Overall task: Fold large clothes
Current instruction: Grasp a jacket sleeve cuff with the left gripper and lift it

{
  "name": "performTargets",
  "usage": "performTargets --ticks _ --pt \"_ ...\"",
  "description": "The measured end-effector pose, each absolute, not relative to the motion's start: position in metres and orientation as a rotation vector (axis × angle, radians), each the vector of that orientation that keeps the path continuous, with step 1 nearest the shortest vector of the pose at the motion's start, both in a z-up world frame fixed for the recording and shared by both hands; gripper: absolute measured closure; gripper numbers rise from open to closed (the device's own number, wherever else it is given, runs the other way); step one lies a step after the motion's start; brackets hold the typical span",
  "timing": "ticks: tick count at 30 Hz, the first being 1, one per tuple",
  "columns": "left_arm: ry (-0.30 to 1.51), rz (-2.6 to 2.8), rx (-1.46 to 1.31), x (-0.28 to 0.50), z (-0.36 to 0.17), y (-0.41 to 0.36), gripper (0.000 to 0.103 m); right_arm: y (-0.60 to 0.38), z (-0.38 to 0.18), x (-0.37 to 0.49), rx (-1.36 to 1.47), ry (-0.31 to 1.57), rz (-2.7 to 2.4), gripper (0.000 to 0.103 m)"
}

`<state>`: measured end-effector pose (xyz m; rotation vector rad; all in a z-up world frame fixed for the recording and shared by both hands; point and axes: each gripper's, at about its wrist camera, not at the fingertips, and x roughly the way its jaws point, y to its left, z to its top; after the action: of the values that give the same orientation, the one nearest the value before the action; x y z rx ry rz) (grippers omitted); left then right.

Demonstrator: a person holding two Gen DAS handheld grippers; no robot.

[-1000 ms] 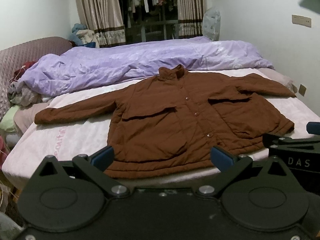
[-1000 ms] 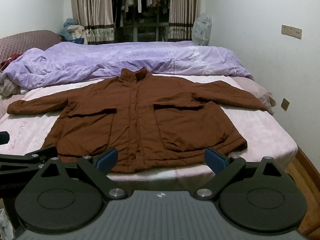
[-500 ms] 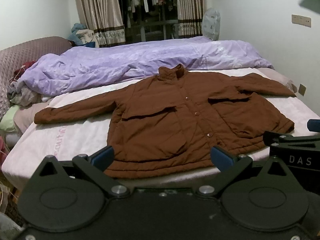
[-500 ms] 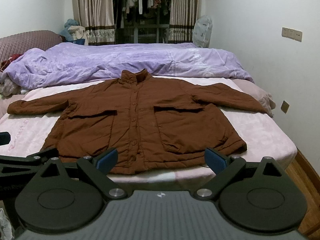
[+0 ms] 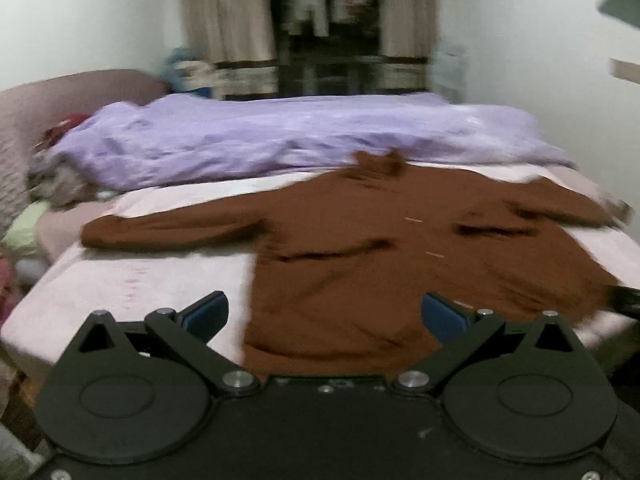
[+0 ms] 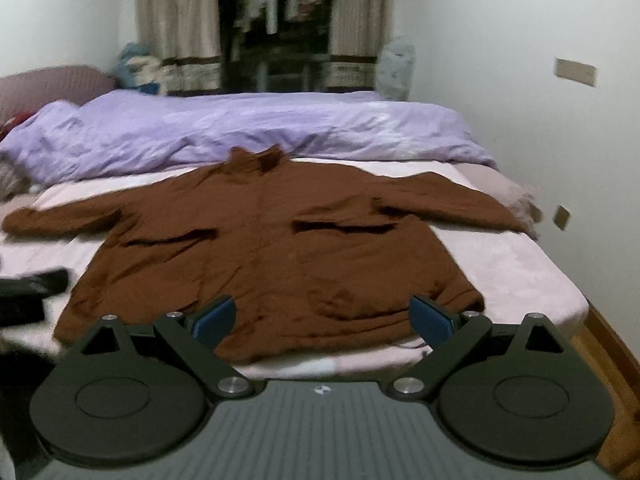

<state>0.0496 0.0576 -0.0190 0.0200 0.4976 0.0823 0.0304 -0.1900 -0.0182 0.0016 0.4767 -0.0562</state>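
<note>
A brown padded jacket [image 5: 400,256] lies flat, front up, on the pink bed sheet [image 5: 132,276], sleeves spread to both sides and collar toward the far side. In the right wrist view the jacket [image 6: 272,248] fills the middle of the bed. My left gripper [image 5: 325,316] hangs open above the jacket's near hem, nothing between its blue pads. My right gripper [image 6: 323,318] is also open, over the hem near the front edge of the bed. Neither touches the cloth. Both views are blurred.
A rumpled purple duvet [image 6: 240,128] lies across the far half of the bed. A white wall [image 6: 520,120] runs close along the right side. Curtains and hanging clothes [image 6: 276,24] stand at the back. Wooden floor [image 6: 616,364] shows at the right of the bed.
Both grippers have moved forward and lower toward the jacket's hem, and the left view has swung leftward. Both stay open.
</note>
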Motion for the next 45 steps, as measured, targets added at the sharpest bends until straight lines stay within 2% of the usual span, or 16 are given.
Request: performTargets --ticks 5,11,15,18,22,23,25,26,28,30,31,38,41,45 --pt "0.576 0.342 -0.05 0.136 -0.039 0.174 0.0 -0.206 -0.034 0.092 -0.034 0.502 -0.05 0.0" --pt "0.607 0.482 -0.115 0.225 -0.065 0.312 0.0 -0.218 -0.068 0.189 -0.172 0.644 -0.083 0.0" --pt "0.584 0.491 -0.363 0.276 -0.078 0.4 0.0 -0.224 -0.078 0.228 -0.15 0.693 -0.087 0.0" --pt "0.651 0.56 -0.505 0.329 -0.095 0.462 0.0 -0.225 -0.083 0.254 -0.181 0.686 -0.089 0.0" --pt "0.76 0.626 -0.604 0.369 -0.128 0.508 0.0 -0.229 -0.091 0.285 -0.217 0.732 -0.062 0.0" --pt "0.743 0.62 -0.58 0.375 -0.133 0.509 0.0 -0.232 -0.093 0.291 -0.196 0.754 -0.029 0.004" --pt "0.742 0.627 -0.493 0.385 -0.138 0.502 0.0 -0.242 -0.096 0.306 -0.143 0.806 0.011 0.018" --pt "0.73 0.648 -0.451 0.387 -0.138 0.497 0.003 -0.247 -0.097 0.313 -0.133 0.821 0.01 0.019" --pt "0.716 0.681 -0.387 0.39 -0.137 0.488 0.019 -0.259 -0.097 0.325 -0.132 0.83 -0.012 0.022" --pt "0.691 0.644 -0.388 0.386 -0.132 0.484 0.08 -0.273 -0.094 0.336 -0.135 0.818 -0.047 0.023" --pt "0.696 0.617 -0.412 0.392 -0.128 0.482 0.089 -0.28 -0.091 0.342 -0.132 0.809 -0.061 0.023" --pt "0.635 0.435 -0.297 0.405 -0.087 0.404 0.09 -0.326 -0.088 0.381 -0.208 0.751 -0.105 0.023" --pt "0.546 0.299 -0.285 0.412 -0.048 0.344 0.092 -0.345 -0.088 0.384 -0.176 0.76 -0.116 0.023" --pt "0.441 0.113 -0.184 0.418 -0.005 0.224 0.092 -0.37 -0.077 0.361 -0.042 0.756 0.024 0.023"
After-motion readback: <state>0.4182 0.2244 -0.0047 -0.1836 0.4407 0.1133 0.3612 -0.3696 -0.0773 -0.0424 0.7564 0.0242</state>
